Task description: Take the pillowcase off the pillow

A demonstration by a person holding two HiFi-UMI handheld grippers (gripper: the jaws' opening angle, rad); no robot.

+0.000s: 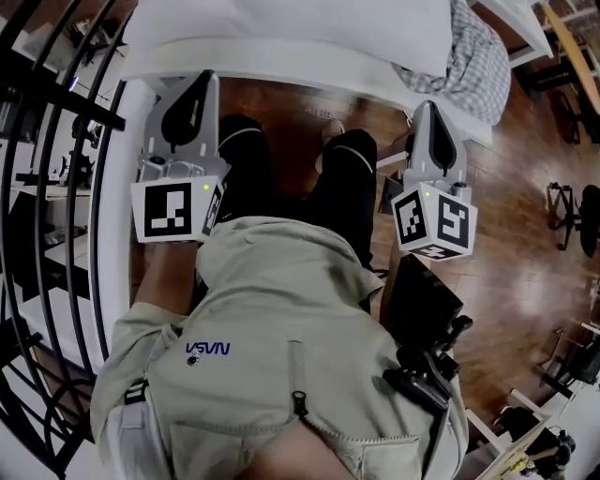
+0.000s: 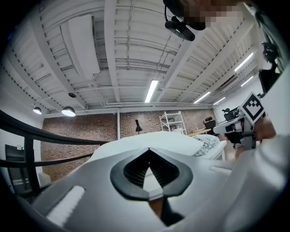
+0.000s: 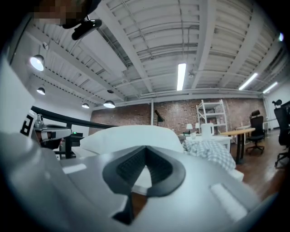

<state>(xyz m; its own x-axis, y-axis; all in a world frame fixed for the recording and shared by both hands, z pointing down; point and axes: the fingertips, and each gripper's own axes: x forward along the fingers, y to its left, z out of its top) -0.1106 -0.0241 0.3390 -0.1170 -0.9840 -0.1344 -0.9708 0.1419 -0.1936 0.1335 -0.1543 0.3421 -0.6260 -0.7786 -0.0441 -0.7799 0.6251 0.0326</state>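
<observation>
Pillow [image 1: 281,28] on bed [image 1: 309,80], by its near edge, well ahead of both grippers, apart from jaws. Left gripper [image 2: 148,149]: jaws pressed together, nothing between. Right gripper [image 3: 145,147]: same, closed and empty. Checked blanket [image 1: 478,61] beside pillow, toward bed's right end.

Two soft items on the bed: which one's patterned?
The crumpled fabric at the right end of the bed: it has a grey-and-white check. The large pillow beside it is plain white.
</observation>
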